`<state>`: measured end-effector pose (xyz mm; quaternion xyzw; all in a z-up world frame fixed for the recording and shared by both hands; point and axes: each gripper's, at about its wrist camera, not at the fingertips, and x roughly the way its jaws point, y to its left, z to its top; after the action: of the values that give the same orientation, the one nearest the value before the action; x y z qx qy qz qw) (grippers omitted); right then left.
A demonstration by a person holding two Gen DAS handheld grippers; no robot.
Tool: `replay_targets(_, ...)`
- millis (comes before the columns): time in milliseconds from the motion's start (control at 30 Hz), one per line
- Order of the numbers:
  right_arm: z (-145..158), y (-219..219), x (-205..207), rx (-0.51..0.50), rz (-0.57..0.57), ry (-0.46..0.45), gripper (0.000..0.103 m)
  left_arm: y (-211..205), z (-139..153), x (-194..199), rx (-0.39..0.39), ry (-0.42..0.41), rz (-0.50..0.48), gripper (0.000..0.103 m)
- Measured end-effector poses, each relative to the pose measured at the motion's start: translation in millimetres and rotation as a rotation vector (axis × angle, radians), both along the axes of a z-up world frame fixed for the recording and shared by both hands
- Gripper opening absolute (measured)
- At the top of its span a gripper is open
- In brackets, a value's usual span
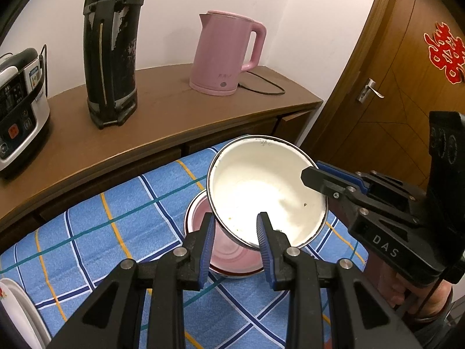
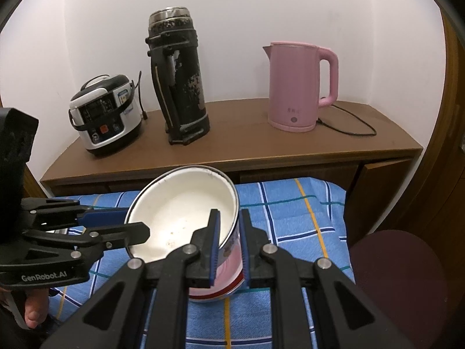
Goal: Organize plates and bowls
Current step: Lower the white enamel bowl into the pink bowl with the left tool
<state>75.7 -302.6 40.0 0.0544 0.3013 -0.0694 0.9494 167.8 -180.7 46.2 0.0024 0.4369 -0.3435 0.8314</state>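
Your left tool [image 1: 235,226] pinches the near rim of the white bowl [image 1: 261,186], one finger inside, one outside, and your right tool [image 2: 229,226] clamps the opposite wall the same way, jaws narrow on the thin enamel. Two grips on facing sides likely keep the bowl steady as it tilts just ahead of both tools, over the pink bowl [image 1: 232,250] lying beneath it on the checked cloth [image 1: 116,221], probably so the two can nest. Whether the bowls touch is hidden by the fingers. A white plate [image 1: 14,305] is cut off at the frame edge beside your left tool
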Motion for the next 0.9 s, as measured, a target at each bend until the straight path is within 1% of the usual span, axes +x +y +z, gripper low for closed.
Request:
replay_targets(467,-15.9,-5.1,11.7,0.008,-0.003,0.049,0.014,-5.3,-17.9,10.7,0.016,0.057,-0.006,0.032)
replay_targets(900,-30.1,-7.4,17.0,0.028,-0.006,0.079,0.014,-8.9,-22.9,13.0,0.035,0.062,-0.001,0.032)
